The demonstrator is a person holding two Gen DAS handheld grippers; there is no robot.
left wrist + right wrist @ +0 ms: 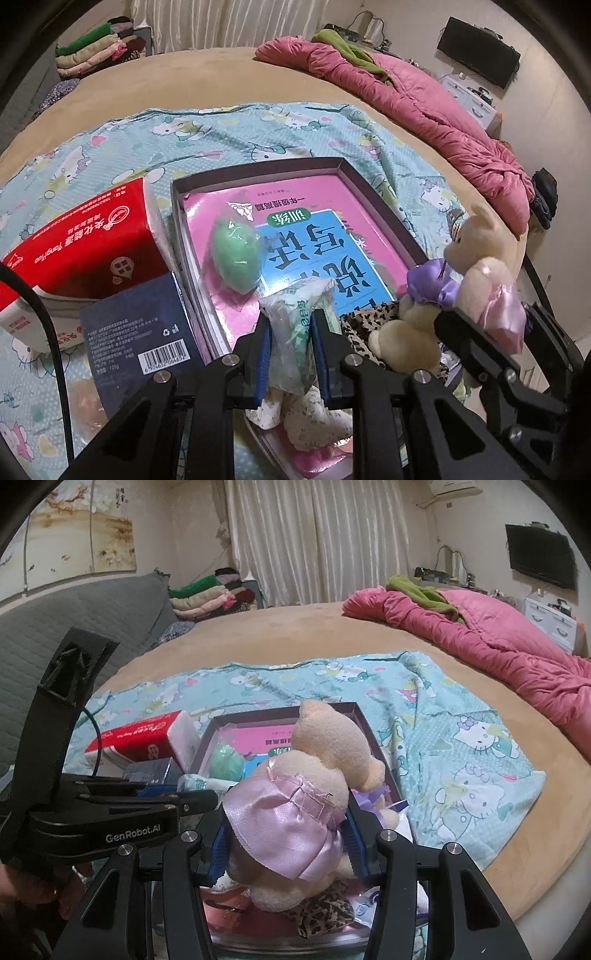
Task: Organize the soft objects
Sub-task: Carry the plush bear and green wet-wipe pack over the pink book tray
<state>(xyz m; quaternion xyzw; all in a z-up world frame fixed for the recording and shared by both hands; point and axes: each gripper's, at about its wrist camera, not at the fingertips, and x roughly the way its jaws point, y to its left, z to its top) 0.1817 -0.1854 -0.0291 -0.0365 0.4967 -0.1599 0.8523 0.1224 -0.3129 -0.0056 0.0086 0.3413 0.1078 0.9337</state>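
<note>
My left gripper (291, 318) is shut on a crinkly white-and-green plastic packet (299, 306), held over the near end of a shallow dark-rimmed box (258, 165). In the box lie a pink-and-blue book (325, 236) and a green egg-shaped soft ball in plastic wrap (236, 254). My right gripper (287, 814) is shut on a cream plush bear in a pink satin dress (295, 812), upright over the box's near right corner. The bear (476, 258) also shows at the right of the left wrist view. A leopard-print cloth (364, 325) lies under it.
A red tissue pack (85, 240) and a dark blue carton (140, 321) lie left of the box on the cartoon-cat sheet (258, 125). A pink quilt (424, 103) lies at the far right of the bed, with folded clothes (96, 48) at the back left.
</note>
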